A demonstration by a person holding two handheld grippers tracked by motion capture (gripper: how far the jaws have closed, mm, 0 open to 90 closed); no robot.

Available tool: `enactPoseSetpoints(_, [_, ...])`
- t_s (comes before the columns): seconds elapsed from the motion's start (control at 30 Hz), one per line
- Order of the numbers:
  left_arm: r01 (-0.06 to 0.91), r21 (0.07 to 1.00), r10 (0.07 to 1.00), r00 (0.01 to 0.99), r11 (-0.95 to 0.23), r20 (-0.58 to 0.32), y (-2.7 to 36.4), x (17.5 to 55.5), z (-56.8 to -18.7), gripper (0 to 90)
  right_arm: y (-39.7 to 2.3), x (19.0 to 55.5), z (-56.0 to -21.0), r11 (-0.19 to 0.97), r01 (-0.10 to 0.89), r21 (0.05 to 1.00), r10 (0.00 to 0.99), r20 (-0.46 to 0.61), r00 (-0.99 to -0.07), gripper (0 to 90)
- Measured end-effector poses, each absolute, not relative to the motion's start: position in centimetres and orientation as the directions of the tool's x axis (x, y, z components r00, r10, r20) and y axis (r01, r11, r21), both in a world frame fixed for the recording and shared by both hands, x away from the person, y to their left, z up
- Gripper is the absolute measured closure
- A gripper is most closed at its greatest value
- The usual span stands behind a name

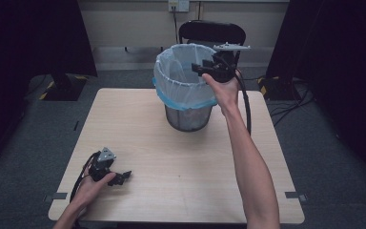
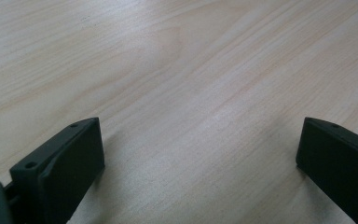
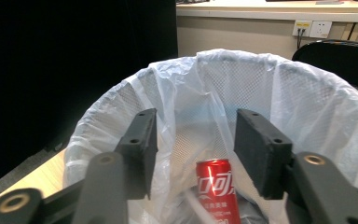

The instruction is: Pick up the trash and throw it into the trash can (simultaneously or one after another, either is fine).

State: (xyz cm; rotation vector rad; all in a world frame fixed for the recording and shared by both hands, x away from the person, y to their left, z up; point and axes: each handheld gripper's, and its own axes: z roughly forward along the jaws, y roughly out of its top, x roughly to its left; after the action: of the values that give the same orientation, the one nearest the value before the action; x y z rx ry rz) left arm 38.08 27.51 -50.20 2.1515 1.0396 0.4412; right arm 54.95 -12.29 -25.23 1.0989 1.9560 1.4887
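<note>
Jaws of the right gripper (image 1: 204, 67) stood apart over the lined bin (image 1: 181, 90) at the table's (image 1: 171, 157) far side; the left gripper (image 1: 119, 178) rested near-left, its jaws spread. Bare wood lay between the left jaws in the left gripper view. Below and beyond the parted right jaws, a red can (image 3: 217, 190) stood inside the bin.

White script, perhaps Coca-Cola, on red can (image 3: 217, 191)
</note>
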Motion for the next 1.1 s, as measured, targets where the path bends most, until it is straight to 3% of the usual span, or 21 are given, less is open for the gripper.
enactPoseSetpoints(0.17, [0.547,0.715,0.784,0.62,-0.435,0.003,27.5,38.1,-50.2,0.4,-12.9,54.8,-25.4,0.107,0.334,0.937,0.812,0.112,-0.573,35.3])
enactPoseSetpoints(0.67, [0.547,0.714,0.784,0.621,-0.436,0.004,27.5,38.1,-50.2,0.4,-14.0,53.2,-25.6,0.095,0.332,0.939,0.809,0.122,-0.575,17.6])
enactPoseSetpoints(1.1, [0.547,0.715,0.784,0.62,-0.436,0.003,27.5,38.1,-50.2,0.4,-15.3,51.6,-25.3,0.103,0.329,0.939,0.818,0.109,-0.565,16.3])
